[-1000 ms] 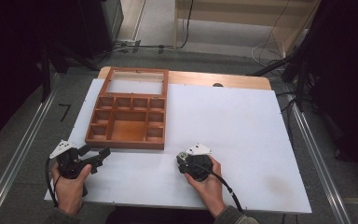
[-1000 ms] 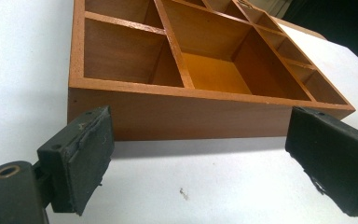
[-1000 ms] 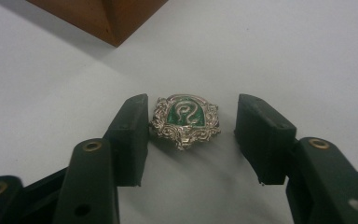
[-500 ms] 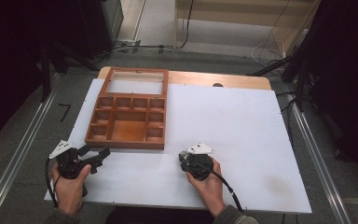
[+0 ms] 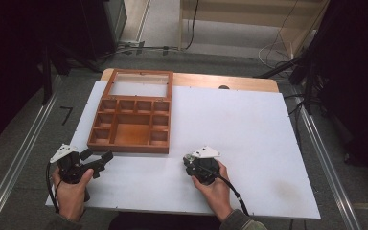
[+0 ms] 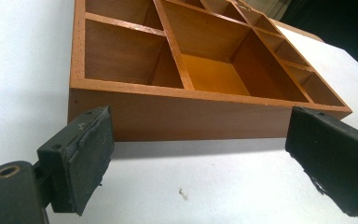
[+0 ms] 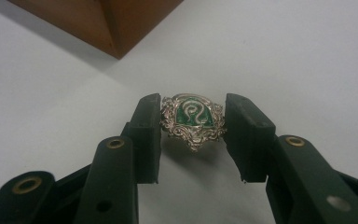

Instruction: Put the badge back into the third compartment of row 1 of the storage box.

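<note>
A small silver crest badge [image 7: 193,119] with a green enamel face and a snake sign sits between the pads of my right gripper [image 7: 193,116], which is shut on it just above the white table top. From above, the right gripper [image 5: 190,160] is at the front middle, near the wooden box's [image 5: 129,149] front right corner. The wooden compartment box [image 6: 191,116] stands right in front of my left gripper [image 6: 200,158], whose jaws are wide open with nothing between them. That left gripper [image 5: 98,158] points right at the table's front left.
The box's glass-framed lid [image 5: 141,73] lies open flat behind it. A corner of the box [image 7: 107,23] is just beyond the badge. The white sheet [image 5: 249,134] covers the table; its right half is bare. Cables trail from both grippers.
</note>
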Demonstrator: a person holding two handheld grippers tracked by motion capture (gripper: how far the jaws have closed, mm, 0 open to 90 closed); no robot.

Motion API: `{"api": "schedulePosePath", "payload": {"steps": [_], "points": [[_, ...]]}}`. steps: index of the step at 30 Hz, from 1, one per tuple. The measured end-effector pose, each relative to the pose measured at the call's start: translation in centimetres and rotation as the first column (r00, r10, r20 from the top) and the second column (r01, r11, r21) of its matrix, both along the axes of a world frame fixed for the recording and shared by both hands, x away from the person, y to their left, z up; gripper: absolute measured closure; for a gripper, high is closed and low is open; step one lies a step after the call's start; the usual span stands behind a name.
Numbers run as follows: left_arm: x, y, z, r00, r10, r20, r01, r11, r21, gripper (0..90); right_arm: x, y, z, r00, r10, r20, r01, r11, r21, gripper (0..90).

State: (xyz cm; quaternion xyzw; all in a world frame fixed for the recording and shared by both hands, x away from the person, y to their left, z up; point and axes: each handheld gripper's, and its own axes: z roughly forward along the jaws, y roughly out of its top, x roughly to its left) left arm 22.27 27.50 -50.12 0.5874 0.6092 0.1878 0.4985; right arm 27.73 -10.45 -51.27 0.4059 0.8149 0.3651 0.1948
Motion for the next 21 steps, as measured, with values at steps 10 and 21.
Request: {"api": "schedulePosePath", "payload": {"steps": [10, 21], "points": [[0.0, 0.0, 0.0, 1.0, 0.0, -0.002, 0.0, 1.0, 0.004, 7.8, 0.7, -0.4, 1.8, 0.9999, 0.003, 0.012, -0.004, 0.9988, 0.048, 55.5], [0.0, 0.0, 0.0, 1.0, 0.0, -0.001, 0.0, 1.0, 0.001, 7.8, 1.8, 0.3, 3.5, 0.999, 0.032, 0.03, -0.035, 0.9958, 0.084, 55.4]]}}
